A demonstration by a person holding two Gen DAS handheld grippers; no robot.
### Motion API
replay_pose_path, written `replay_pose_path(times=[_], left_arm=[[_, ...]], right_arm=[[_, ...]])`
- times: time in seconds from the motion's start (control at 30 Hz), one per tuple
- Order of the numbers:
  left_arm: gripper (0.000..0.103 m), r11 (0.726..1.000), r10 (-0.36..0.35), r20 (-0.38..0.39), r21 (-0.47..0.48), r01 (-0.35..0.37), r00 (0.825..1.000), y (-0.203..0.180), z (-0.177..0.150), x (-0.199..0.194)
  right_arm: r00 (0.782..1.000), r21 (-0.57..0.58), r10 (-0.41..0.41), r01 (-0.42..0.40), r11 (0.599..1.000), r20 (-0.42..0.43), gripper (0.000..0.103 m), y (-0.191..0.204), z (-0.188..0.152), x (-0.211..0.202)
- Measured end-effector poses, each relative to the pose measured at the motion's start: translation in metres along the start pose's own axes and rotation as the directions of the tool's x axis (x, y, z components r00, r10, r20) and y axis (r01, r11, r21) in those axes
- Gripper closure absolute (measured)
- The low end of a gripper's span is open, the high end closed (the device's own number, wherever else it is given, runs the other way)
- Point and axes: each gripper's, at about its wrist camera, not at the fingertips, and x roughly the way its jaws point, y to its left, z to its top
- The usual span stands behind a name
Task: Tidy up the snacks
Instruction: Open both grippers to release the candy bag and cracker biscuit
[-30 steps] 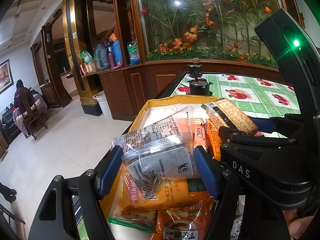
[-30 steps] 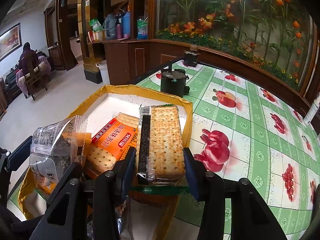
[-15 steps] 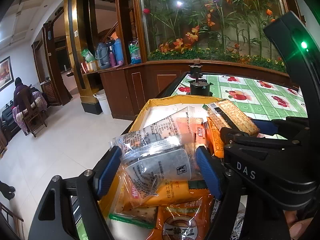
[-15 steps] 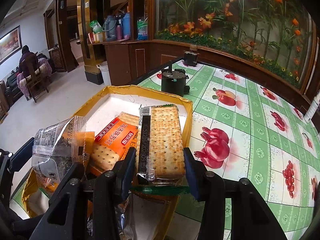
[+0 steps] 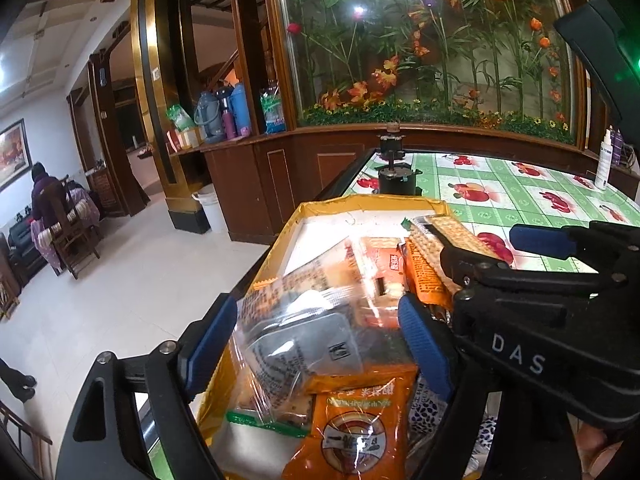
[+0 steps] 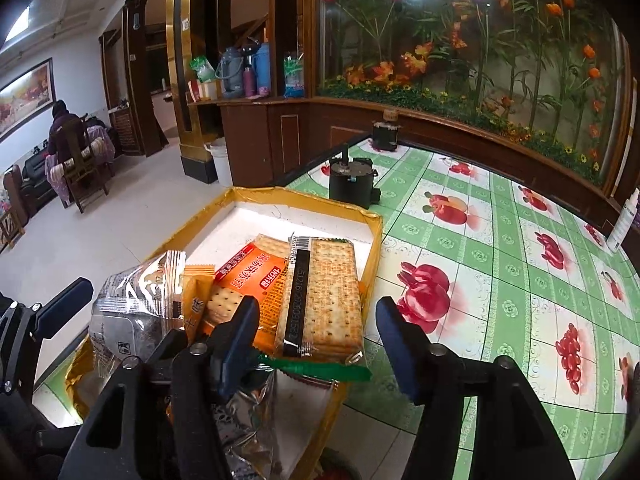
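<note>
The left gripper [image 5: 316, 340] has its blue pads pressed on either side of a clear seaweed packet [image 5: 298, 334], gripping it above the pile of snacks. Directly under it lies an orange snack bag [image 5: 352, 432], and just to its right is the right gripper [image 6: 318, 344], whose jaws stand apart; the cracker pack [image 6: 320, 300] sits between its fingers, but a gap shows on the right side, so it looks released rather than held. To the left of that pack, an orange cracker packet [image 6: 248, 280] leans against it. All of this sits in a yellow-rimmed tray [image 6: 372, 248]. Beyond the tray, ahead of both grippers, a black canister [image 6: 352, 184] stands on the green fruit-print tablecloth [image 6: 500, 248].
</note>
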Motion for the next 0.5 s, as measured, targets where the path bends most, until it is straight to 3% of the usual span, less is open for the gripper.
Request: replay_pose_path(times=[0.5], left_arm=[[0.02, 0.999, 0.025, 0.012, 0.034, -0.025, 1.0, -0.02, -0.004, -0.021]], right_arm=[[0.999, 0.015, 0.027, -0.027, 1.0, 0.021, 0.037, -0.01, -0.012, -0.023]])
